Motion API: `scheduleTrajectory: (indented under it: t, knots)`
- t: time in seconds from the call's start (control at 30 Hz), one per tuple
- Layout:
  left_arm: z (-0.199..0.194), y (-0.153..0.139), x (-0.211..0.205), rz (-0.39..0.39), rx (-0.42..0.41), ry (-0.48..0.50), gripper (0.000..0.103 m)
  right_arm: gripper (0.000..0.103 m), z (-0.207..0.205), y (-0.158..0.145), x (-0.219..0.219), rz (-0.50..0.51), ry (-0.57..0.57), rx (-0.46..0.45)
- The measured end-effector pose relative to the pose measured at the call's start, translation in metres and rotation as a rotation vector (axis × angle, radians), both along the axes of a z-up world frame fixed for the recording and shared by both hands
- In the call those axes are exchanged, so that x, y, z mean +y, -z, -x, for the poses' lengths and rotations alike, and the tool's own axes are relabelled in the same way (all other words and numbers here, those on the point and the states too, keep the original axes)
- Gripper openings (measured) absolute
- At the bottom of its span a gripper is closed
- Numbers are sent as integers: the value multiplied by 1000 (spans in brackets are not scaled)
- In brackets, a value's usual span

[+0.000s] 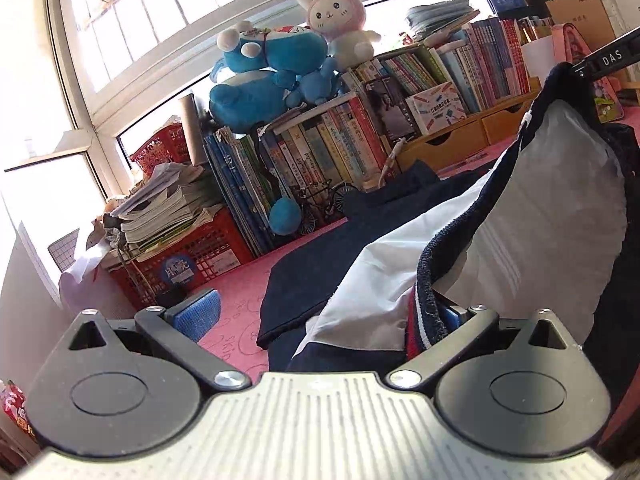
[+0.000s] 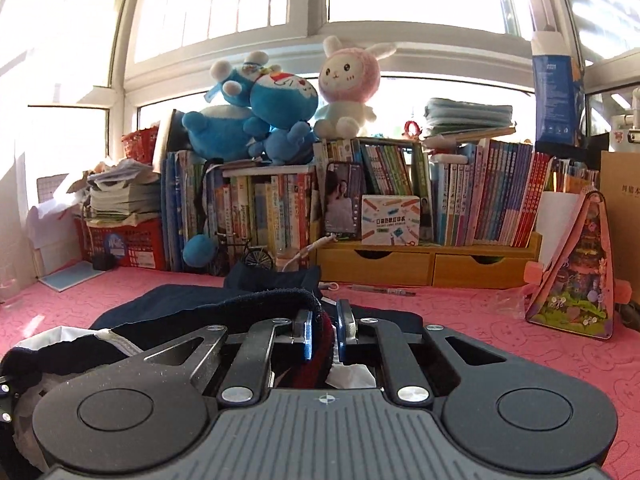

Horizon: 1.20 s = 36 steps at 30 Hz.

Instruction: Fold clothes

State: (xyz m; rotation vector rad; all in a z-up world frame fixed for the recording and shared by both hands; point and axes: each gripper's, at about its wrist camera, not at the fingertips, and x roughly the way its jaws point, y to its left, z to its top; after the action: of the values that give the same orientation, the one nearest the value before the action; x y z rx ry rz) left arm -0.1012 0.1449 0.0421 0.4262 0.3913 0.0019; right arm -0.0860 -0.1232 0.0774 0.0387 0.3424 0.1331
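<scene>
I'm working over a pink mat (image 2: 500,344) printed with faint cartoon outlines, backed by rows of books (image 2: 480,196), a wooden drawer unit (image 2: 424,266), red crates (image 1: 192,252) stacked with papers, and blue and pink plush toys (image 2: 280,108) under bright windows. The navy garment (image 1: 312,280), with its white lining turned out, lies spread across the middle of the mat and rises toward both my tools. My left gripper (image 1: 324,316) stands wide apart, its right finger under the ribbed hem, the left finger clear over bare mat. My right gripper (image 2: 323,332) is pinched on the garment's ribbed edge. Open mat lies left of the cloth and to the right, before a pink patterned bag (image 2: 576,268).
</scene>
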Motion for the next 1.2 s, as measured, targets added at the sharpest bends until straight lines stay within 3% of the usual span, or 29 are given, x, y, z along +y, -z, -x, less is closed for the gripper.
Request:
scheduleTrajectory:
  t: [0.1, 0.13, 0.2, 0.23, 0.27, 0.33, 0.43, 0.6, 0.73, 0.83, 1.2]
  knots:
    - [-40, 14, -6, 10, 120, -44, 103, 15, -32, 24, -5, -56, -4, 132]
    - [-51, 23, -9, 0, 161, -64, 103, 22, -35, 32, -6, -68, -18, 165]
    - [-66, 40, -12, -13, 236, -104, 103, 57, -31, 46, -5, -77, -44, 190]
    - [-72, 47, -11, -10, 272, -120, 103, 88, -23, 49, -4, -71, -53, 175]
    - [-78, 53, -10, 6, 307, -130, 103, 99, -9, 51, -2, -45, -76, 134]
    - [-84, 61, -4, 49, 341, -141, 103, 100, 22, 53, 0, 16, -130, 40]
    - [-88, 61, 7, 118, 347, -133, 103, 103, 58, 50, 3, 113, -226, -6]
    - [-92, 62, 22, 215, 363, -122, 103, 103, 89, 62, 33, 289, -375, 46]
    - [-93, 62, 29, 266, 371, -119, 103, 102, 98, 76, 67, 358, -488, 90]
    - [-93, 63, 30, 281, 371, -116, 103, 103, 90, 80, 86, 327, -528, 111]
    - [-91, 65, 35, 322, 362, -103, 103, 103, 40, 62, 88, 94, -494, 159]
